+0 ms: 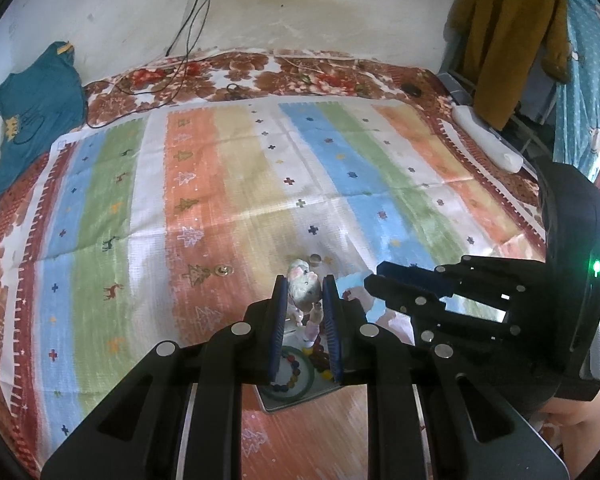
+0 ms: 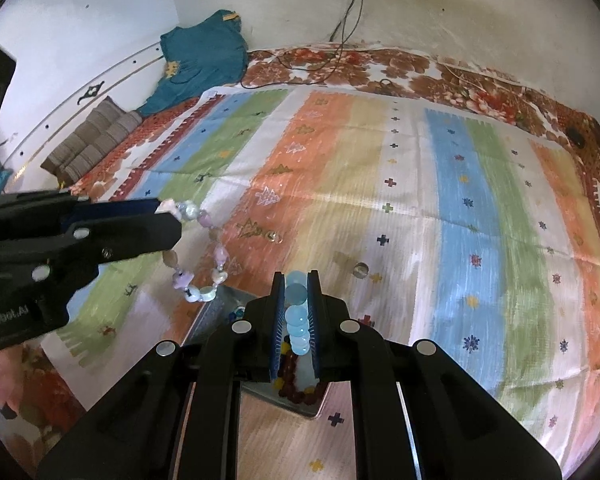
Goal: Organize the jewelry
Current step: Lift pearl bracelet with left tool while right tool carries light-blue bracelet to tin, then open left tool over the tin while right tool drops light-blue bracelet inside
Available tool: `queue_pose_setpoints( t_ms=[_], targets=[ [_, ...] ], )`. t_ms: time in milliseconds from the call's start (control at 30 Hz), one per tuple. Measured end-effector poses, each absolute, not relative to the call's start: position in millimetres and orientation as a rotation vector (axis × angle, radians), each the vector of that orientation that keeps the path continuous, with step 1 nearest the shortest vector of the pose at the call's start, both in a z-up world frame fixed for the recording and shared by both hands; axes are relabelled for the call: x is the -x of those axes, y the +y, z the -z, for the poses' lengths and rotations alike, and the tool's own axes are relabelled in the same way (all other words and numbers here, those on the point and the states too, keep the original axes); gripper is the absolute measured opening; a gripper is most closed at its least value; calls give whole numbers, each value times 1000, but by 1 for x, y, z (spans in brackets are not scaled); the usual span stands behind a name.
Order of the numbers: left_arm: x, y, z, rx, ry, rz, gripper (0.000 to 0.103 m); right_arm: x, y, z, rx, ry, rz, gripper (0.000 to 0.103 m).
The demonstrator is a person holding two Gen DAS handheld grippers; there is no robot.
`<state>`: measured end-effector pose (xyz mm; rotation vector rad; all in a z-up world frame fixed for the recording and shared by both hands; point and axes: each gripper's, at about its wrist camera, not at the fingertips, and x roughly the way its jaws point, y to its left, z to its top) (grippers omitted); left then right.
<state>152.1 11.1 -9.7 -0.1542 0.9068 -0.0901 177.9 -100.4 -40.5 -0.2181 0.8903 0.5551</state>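
Above a striped bedspread [image 1: 228, 184], I hold 2 grippers over a metal tray [image 2: 210, 312] of jewelry. My left gripper [image 1: 305, 300] sits low at centre in its own view, fingers clenched on a pastel bead bracelet [image 2: 204, 256]. In the right wrist view that bracelet hangs from the fingertips at left of frame as a loop, its long axis running down and slightly right toward the tray's corner. My right gripper [image 2: 298, 304], bottom centre of its view, is clamped on a blue bead bracelet [image 2: 298, 320]; the beads stack in a line between the pads, long axis running up the frame along the fingers. Below it in the tray lie dark red beads [image 2: 300, 394]; a green bangle [image 1: 306, 376] and a multicoloured bead bracelet [image 1: 290, 376] show in the left view. 2 small round pieces [image 2: 360, 269] rest on the spread beyond the tray.
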Motion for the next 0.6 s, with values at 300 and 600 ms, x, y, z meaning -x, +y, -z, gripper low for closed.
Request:
queue_pose_setpoints(
  t_ms=[300, 600],
  targets=[
    [-144, 7, 13, 155, 919, 96, 17, -163, -106, 39, 225, 888, -563, 12],
    [-133, 6, 20, 161, 943, 77, 18, -159, -111, 42, 206, 908, -565, 12]
  ],
)
